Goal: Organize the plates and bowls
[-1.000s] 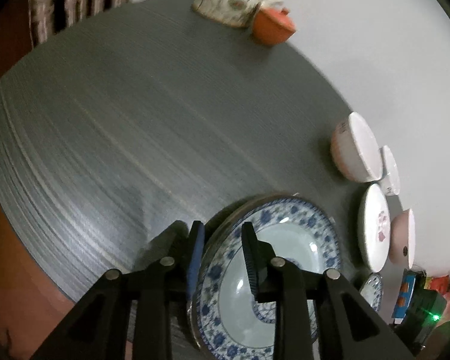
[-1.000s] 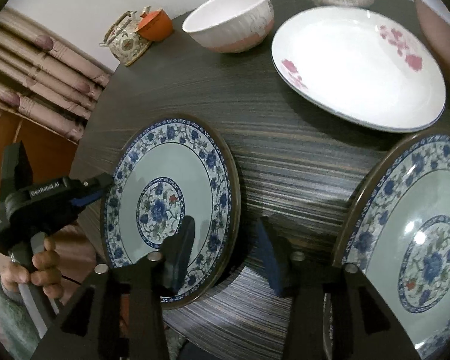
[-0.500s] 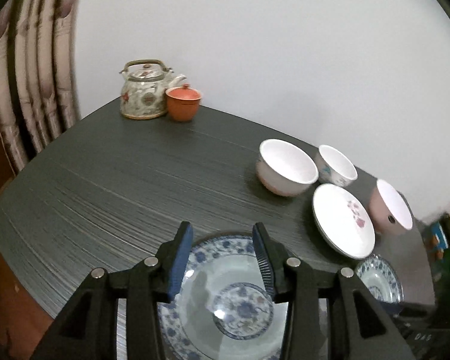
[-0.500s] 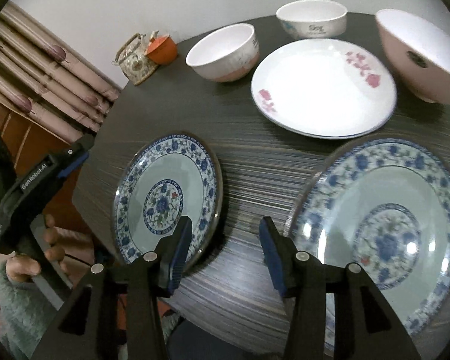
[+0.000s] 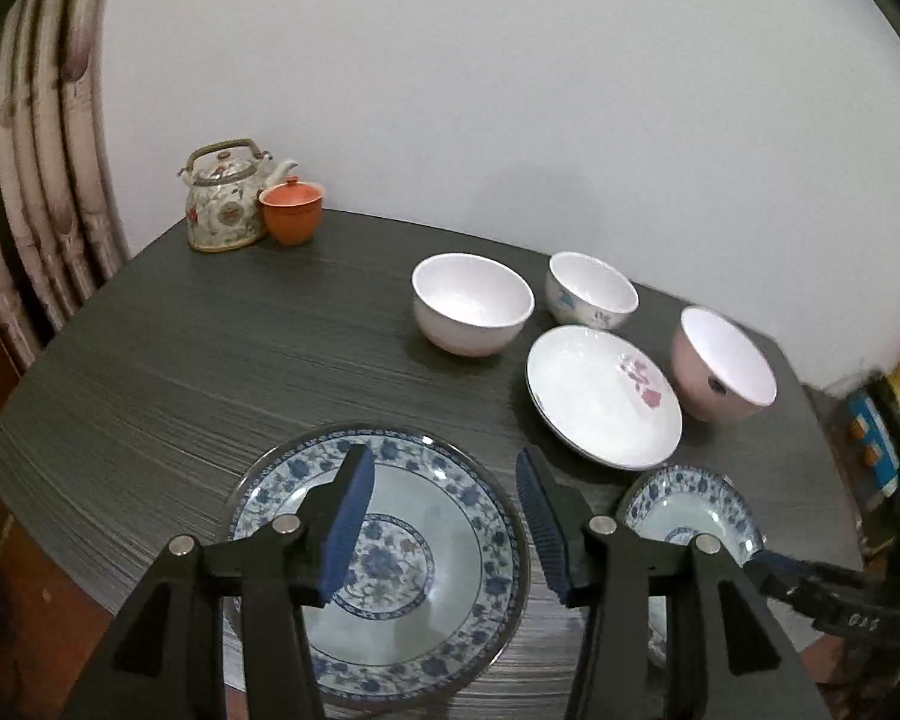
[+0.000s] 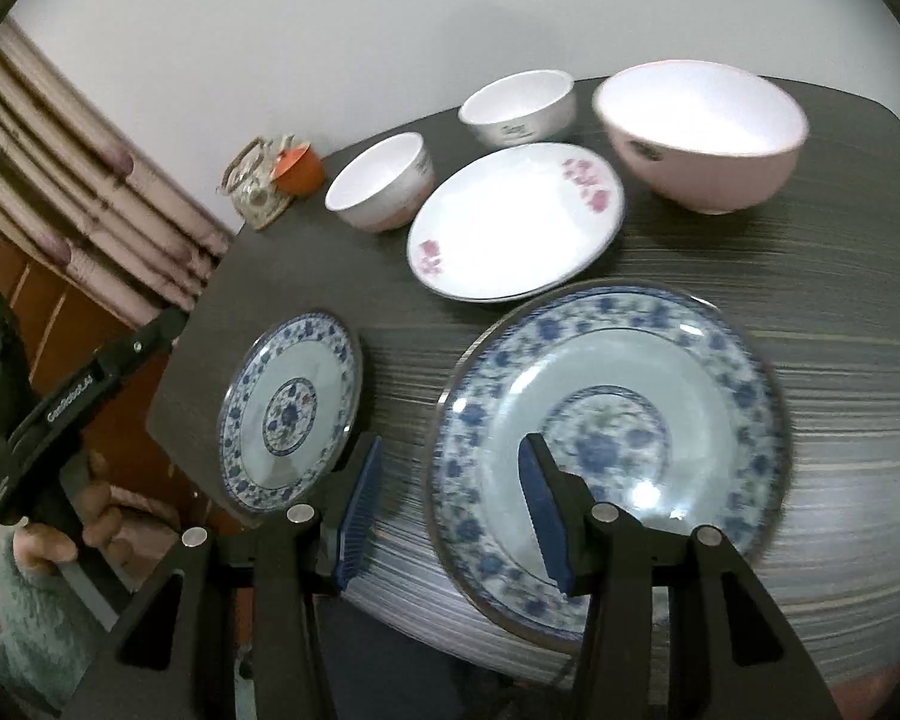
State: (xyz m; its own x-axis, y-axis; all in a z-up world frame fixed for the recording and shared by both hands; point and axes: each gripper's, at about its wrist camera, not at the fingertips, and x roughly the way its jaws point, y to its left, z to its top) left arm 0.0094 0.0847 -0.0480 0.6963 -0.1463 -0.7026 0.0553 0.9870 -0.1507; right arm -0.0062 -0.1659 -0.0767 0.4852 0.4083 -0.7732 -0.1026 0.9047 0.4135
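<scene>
The dark desk (image 5: 180, 360) carries everything, and the crockery lies spread out singly, which reads as the sorting not yet finished: nothing is stacked so far. Nearest the person sit 2 blue-patterned plates, side by side but apart. The left plate (image 5: 390, 564) lies flat under the left gripper (image 5: 444, 516), the right plate (image 6: 606, 450) flat under the right gripper (image 6: 450, 510); as matching pieces they are the likely pair to go together first.

Behind them lies a white plate with pink flowers (image 5: 600, 396), shallower, probably the top of any plate pile. Around it stand 3 bowls, all upright and apart: a pink bowl (image 6: 702, 138) at the right, a white bowl (image 5: 471, 300) at the left, and a smaller white bowl with blue print (image 5: 591, 288) at the back.

A teapot (image 5: 228, 198) and an orange lidded cup (image 5: 291, 210) touch at the far corner, out of the way.

Both grippers hang above the plates, angled down, holding nothing. The left one's jaws have just been opening and stand moderately apart; the right one's stand similarly apart, with empty air between them.
</scene>
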